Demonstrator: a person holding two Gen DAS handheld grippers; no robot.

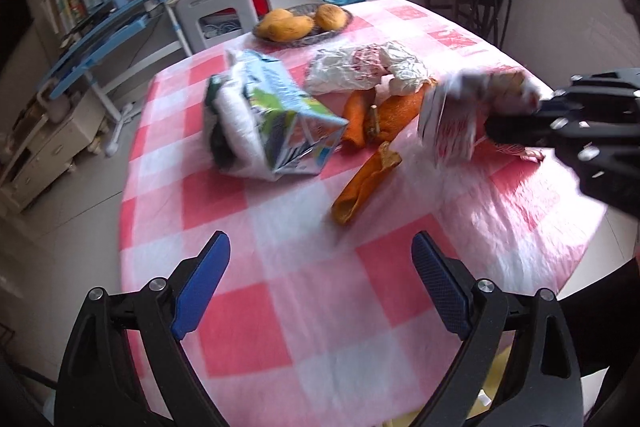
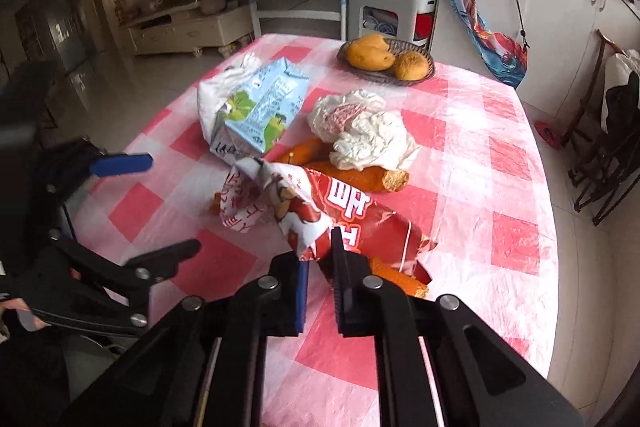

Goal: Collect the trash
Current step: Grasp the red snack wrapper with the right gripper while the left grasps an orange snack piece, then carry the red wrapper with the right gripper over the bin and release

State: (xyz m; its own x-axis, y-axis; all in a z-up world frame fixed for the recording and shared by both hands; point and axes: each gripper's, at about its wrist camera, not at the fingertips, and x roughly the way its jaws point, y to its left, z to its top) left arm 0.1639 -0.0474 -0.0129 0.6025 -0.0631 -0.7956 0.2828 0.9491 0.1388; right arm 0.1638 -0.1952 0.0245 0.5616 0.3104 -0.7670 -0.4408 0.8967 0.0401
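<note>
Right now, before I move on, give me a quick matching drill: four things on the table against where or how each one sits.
Things:
1. red snack wrapper
2. milk carton
3. mangoes
4. left gripper

States:
A. in the woven basket at the far edge
B. open, nothing between its fingers
C. pinched in the right gripper
D. lying on its side on the checked tablecloth

Pairs: 1-C, 2-D, 3-A, 4-B

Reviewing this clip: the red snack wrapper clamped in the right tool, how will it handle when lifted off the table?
The red snack wrapper looks like thin crinkled film, so it will probably flop and hang from the right tool rather than keep its shape. It seems empty, so likely very light. Its glossy surface may slip, since only an edge is pinched.
</note>
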